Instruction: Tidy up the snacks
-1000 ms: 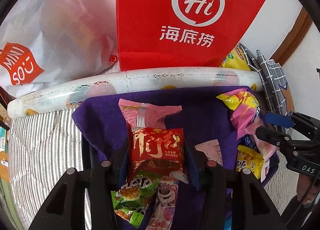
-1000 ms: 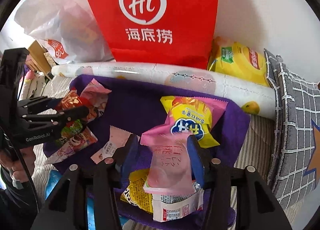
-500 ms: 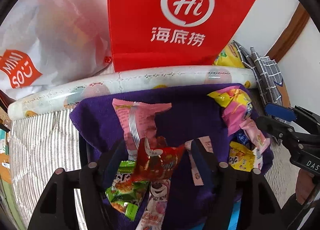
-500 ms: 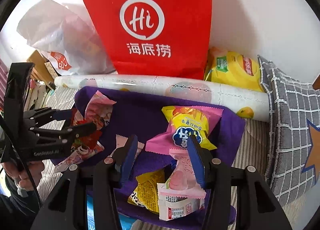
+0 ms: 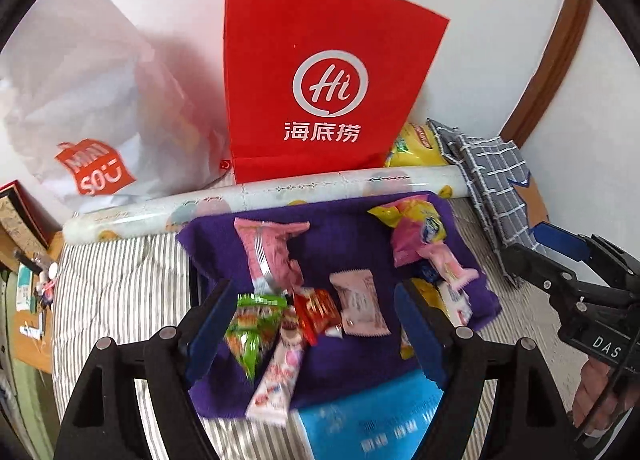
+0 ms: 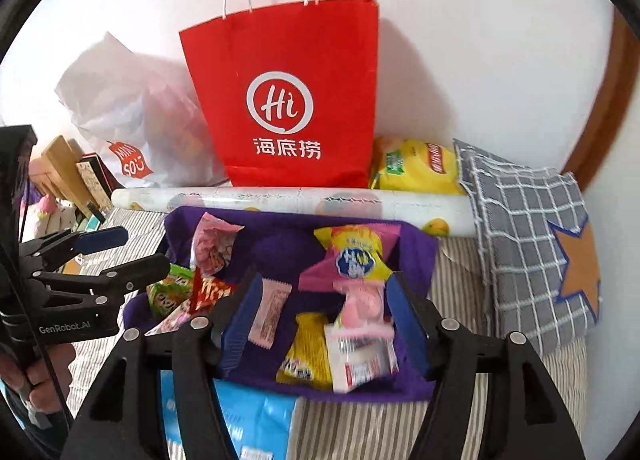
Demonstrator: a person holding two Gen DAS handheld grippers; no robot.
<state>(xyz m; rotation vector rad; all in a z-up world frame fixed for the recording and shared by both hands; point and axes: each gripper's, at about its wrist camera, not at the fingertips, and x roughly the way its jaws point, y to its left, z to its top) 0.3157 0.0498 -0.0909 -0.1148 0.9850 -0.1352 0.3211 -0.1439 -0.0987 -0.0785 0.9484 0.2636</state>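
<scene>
Where left wrist crops it: red bag's [image 6: 288, 100] handles, right view.

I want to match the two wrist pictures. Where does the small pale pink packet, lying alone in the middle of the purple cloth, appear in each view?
Left wrist: the pale pink packet lies just right of centre, between the gripper fingers.
Right wrist: it lies left of centre, beside the left blue pad.
Shared landmark: the red paper bag stands at the wall behind the cloth in both views.
</scene>
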